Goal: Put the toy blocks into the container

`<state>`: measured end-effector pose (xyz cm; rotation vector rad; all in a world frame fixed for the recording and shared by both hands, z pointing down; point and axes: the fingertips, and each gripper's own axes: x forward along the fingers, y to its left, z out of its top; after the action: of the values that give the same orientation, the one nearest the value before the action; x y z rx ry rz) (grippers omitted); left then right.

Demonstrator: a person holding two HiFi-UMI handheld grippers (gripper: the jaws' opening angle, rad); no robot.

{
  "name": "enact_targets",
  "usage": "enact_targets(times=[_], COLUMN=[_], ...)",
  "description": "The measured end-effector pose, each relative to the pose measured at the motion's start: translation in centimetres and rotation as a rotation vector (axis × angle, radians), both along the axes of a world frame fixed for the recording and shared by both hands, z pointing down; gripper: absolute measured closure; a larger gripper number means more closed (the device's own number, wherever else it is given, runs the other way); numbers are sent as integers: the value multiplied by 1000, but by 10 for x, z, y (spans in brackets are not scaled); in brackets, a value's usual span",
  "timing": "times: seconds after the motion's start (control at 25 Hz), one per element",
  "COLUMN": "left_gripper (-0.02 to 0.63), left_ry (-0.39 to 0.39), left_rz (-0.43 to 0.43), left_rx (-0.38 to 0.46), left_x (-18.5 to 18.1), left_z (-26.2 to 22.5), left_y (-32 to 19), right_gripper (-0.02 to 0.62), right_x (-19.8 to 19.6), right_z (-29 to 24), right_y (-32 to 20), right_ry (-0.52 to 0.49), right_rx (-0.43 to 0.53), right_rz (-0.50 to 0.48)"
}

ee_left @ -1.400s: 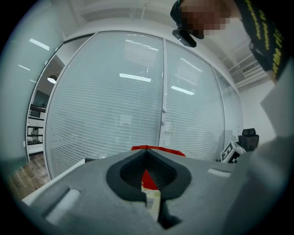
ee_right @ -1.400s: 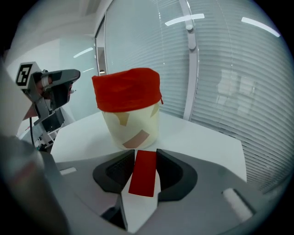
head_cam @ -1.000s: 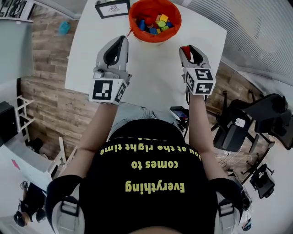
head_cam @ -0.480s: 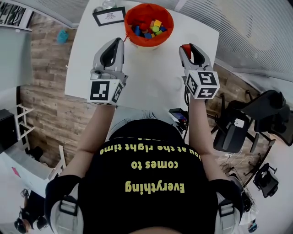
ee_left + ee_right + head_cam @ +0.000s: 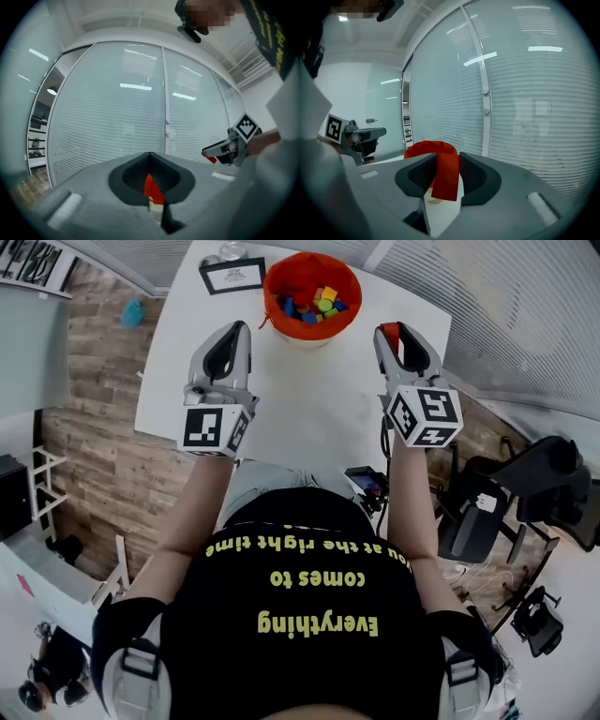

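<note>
Right gripper view: you're pinching red toy block (image 5: 446,180) in right gripper (image 5: 448,157); orange fabric container (image 5: 429,146) lying dead ahead; left gripper (image 5: 150,155) jaws pressed together.

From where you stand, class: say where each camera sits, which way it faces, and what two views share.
Head view: on the head, looking down at table, container, left gripper, right gripper, arms, shirt.
Left gripper view: on left gripper, facing glass wall; own jaws, shirt show.
Right gripper view: on right gripper, facing container; jaws grip red block.
Shared: each gripper view shows the other gripper.
</note>
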<state>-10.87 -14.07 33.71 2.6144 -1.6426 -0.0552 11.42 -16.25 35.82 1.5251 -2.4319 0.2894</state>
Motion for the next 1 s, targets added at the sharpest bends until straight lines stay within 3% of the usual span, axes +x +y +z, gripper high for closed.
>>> enact_targets(times=[0.6,1.0], left_gripper=[606,606], left_ry=[5,-1], left_rz=[-131,-186], left_rx=[-28,-50], left_x=[-46,-64], left_z=[10,20], left_y=[21,32], right_gripper=[442,442], right_x=[-77,-102], right_z=[-5,16], right_y=[-43,-52], right_ry=[-13,3], right_rx=[34,4], right_rz=[-170,-223])
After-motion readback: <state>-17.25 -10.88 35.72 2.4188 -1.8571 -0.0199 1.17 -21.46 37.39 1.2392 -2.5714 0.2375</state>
